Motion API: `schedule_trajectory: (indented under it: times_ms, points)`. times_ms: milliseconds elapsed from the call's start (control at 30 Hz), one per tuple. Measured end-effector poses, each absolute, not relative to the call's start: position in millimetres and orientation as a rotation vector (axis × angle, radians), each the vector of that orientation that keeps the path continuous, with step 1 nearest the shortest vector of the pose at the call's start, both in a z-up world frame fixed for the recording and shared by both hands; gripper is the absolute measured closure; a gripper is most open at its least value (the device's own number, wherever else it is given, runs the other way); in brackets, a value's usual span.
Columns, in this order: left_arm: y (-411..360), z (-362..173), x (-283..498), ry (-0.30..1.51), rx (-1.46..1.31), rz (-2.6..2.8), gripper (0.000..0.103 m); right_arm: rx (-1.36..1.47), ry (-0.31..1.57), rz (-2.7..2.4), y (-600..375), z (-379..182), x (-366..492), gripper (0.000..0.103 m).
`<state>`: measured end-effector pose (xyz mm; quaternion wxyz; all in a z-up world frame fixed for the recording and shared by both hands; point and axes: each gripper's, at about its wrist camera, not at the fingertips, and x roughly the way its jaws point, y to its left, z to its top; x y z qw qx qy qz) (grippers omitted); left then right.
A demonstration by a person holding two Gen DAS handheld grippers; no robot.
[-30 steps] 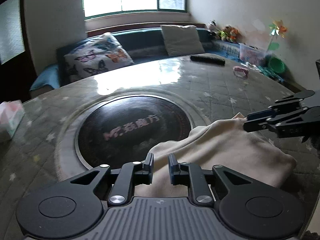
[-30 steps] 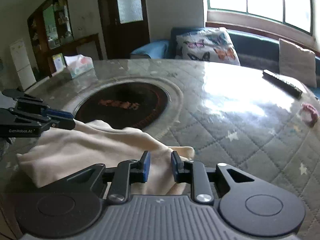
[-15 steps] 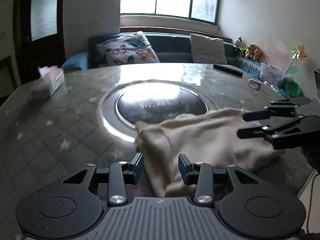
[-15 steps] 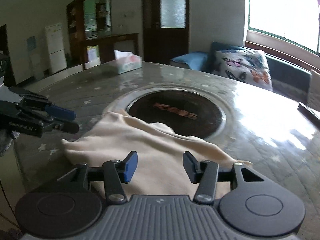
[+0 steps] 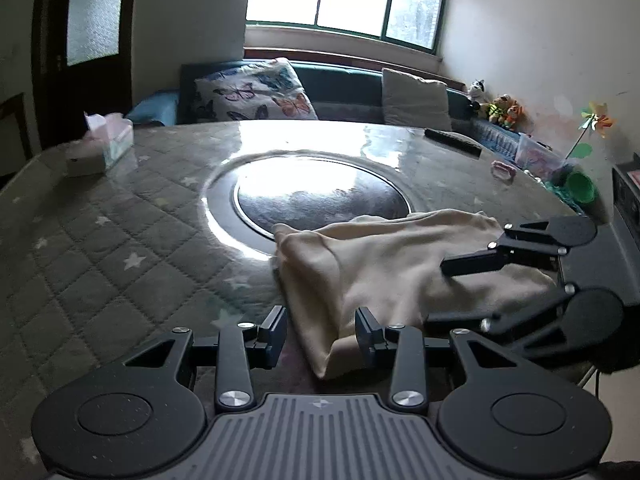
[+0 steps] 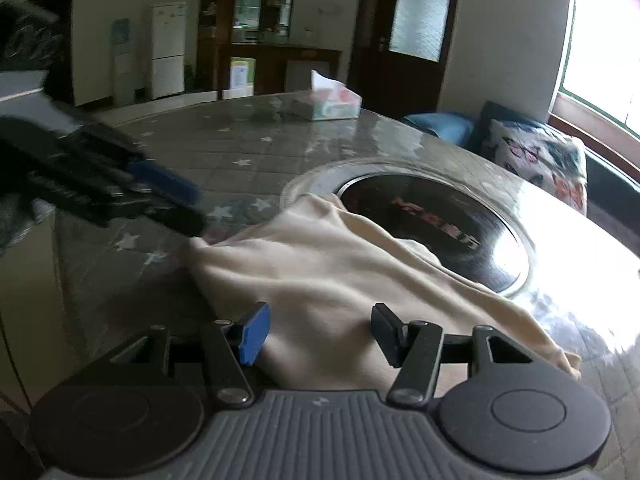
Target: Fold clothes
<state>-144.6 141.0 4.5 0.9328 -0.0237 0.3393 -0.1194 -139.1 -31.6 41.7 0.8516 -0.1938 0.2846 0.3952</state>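
A cream garment (image 5: 380,264) (image 6: 320,272) lies folded in a loose bundle on the round table, its far edge reaching over the dark centre disc (image 5: 320,196) (image 6: 432,220). My left gripper (image 5: 321,332) (image 6: 196,208) is open at the garment's left end; a folded corner lies between its fingers, and the pads stand clear of it. At the other end my right gripper (image 6: 318,338) (image 5: 438,292) hovers over the cloth with its jaws opening. Cloth shows in the gap, but neither pad presses on it.
The table (image 5: 120,240) has a grey quilted star cover under glass. On it are a tissue box (image 5: 108,144) (image 6: 332,104), a black remote (image 5: 452,142) and a small pink thing (image 5: 504,170). A sofa with cushions (image 5: 252,94) runs behind it. The table's near edge is close to both grippers.
Both grippers, nearly shut on the cloth a second ago, have spread their jaws and let it go. Both views have swung round, and the right jaws keep widening.
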Motion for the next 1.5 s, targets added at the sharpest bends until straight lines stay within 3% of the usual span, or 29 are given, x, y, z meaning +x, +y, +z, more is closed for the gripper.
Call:
schedule_trajectory:
  times_ms: [300, 367, 500, 667, 733, 1067, 1500]
  points:
    - [139.7, -9.7, -113.8, 0.767, -0.130, -0.279, 0.065, -0.435, 0.587, 0.871, -24.7, 38.1, -147.6, 0.039]
    - [139.2, -9.7, -111.7, 0.767, -0.138, -0.297, 0.071, -0.420, 0.592, 0.872, -26.3, 38.4, -146.0, 0.039]
    - [140.5, -12.4, -106.4, 0.776, -0.161, -0.313, 0.074, -0.395, 0.592, 0.869, -30.0, 40.4, -144.2, 0.039]
    - [144.9, -13.0, -103.6, 0.766, -0.208, -0.323, 0.095, -0.330, 0.600, 0.845, -49.3, 50.0, -142.5, 0.039]
    - [144.5, -11.2, -104.1, 0.755, -0.208, -0.318, 0.096, -0.301, 0.615, 0.821, -62.6, 51.8, -141.8, 0.038]
    - [129.4, 5.4, -110.6, 0.651, -0.022, -0.250, 0.103, -0.243, 0.683, 0.738, -110.5, 37.2, -143.6, 0.038]
    - [154.5, 0.6, -112.8, 0.727, -0.193, -0.268, 0.098, -0.229, 0.648, 0.727, -117.2, 49.7, -149.2, 0.038]
